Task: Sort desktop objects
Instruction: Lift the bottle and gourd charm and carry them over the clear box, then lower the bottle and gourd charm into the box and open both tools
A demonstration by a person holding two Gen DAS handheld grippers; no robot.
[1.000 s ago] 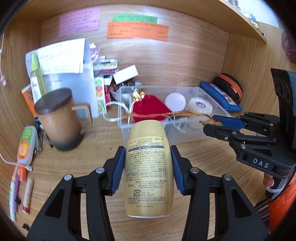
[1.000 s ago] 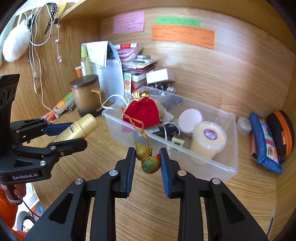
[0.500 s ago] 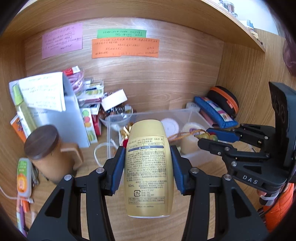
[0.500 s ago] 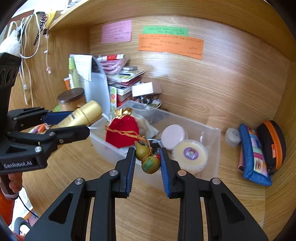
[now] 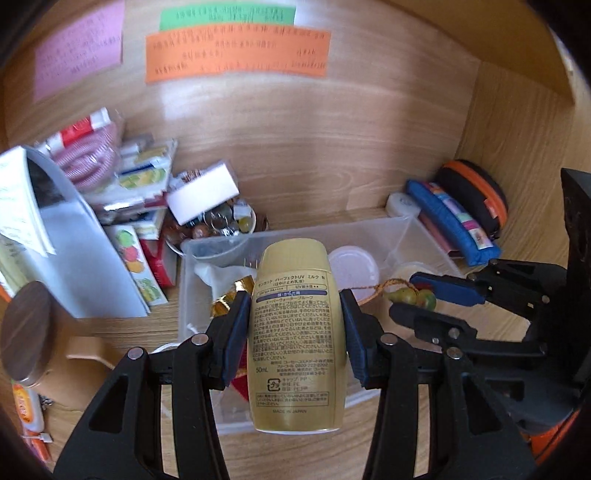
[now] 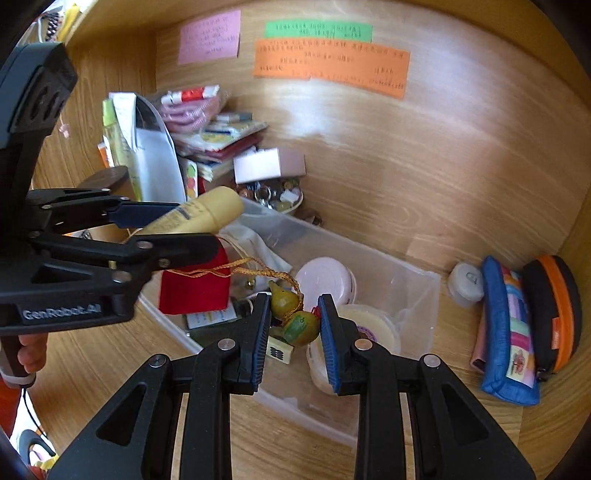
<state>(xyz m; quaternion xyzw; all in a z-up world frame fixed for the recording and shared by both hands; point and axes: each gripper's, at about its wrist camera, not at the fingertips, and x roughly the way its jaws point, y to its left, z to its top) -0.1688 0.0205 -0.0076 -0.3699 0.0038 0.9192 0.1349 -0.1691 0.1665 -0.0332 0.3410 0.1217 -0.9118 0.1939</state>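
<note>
Left gripper (image 5: 293,325) clamped on gold bottle (image 5: 297,332), right gripper (image 6: 293,328) pinching gourd charm (image 6: 295,314) – both above clear bin (image 6: 413,291), red pouch (image 6: 195,284) beneath left gripper.

A home desk nook: wood-grain back wall (image 6: 424,155) with handwritten sticky notes (image 6: 330,62), a wooden surface (image 6: 110,369) crowded with a clear plastic bin (image 6: 417,295) of toiletries, stacked booklets (image 6: 221,136), a lidded mug (image 5: 27,328) and zip pouches (image 6: 506,325).

A sunlit wooden desk alcove (image 6: 424,177) has pink (image 6: 209,36), green (image 6: 318,30) and orange notes (image 6: 331,67) on its back wall.
</note>
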